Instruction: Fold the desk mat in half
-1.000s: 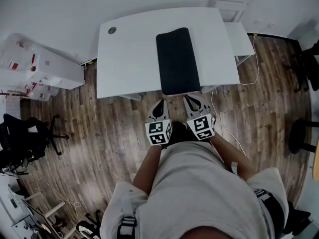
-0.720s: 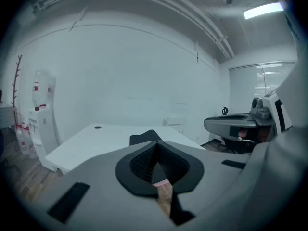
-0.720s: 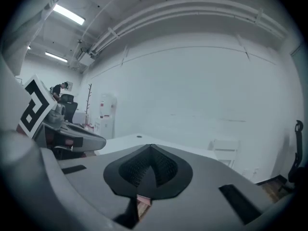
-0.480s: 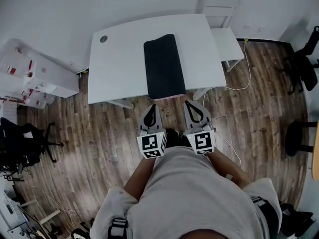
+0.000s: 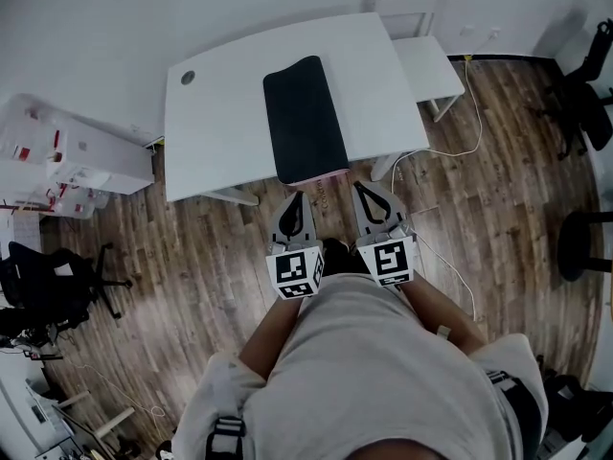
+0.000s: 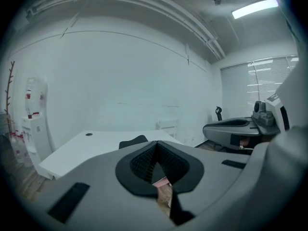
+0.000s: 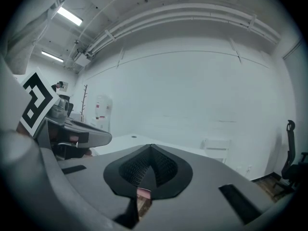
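Behind closed left tongs (image 6: 156, 143), desk mat (image 6: 133, 141) barely shows.

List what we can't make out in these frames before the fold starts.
- Desk mat near end: both gripper views, hidden behind the shut left gripper and right gripper; only a pink sliver shows.
- Whether the mat overhangs the desk: head view, too small.
- Round spot at the desk's far corner: head view, too small to identify.
- Black chair: head view, cut off by the right edge.
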A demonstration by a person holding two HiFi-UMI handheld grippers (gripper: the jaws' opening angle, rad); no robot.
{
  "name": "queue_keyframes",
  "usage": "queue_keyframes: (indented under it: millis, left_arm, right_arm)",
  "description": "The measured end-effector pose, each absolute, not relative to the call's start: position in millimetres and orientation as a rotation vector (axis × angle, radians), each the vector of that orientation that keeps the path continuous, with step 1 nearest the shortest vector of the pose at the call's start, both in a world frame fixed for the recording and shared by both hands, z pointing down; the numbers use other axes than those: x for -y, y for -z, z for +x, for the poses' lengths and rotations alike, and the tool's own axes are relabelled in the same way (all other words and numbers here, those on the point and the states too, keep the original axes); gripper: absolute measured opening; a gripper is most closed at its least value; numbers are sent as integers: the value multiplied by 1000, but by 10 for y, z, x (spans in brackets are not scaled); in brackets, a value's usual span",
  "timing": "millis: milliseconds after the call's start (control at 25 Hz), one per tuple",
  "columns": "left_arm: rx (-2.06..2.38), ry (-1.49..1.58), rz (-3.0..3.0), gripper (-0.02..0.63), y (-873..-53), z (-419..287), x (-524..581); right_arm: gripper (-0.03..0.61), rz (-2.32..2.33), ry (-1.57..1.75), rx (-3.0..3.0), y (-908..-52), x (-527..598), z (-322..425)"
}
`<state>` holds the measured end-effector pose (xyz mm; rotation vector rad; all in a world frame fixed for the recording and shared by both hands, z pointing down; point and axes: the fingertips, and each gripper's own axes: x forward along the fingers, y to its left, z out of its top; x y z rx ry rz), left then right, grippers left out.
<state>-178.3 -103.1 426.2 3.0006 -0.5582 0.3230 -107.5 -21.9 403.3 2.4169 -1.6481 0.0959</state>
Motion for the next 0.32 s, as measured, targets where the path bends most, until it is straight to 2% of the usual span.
queue_keyframes:
  millis: [320]
  left_arm:
    - [494, -370, 2968, 12, -4388, -1733, 826]
  right_arm:
    - [38, 2385, -161, 1638, -4122, 125, -1092]
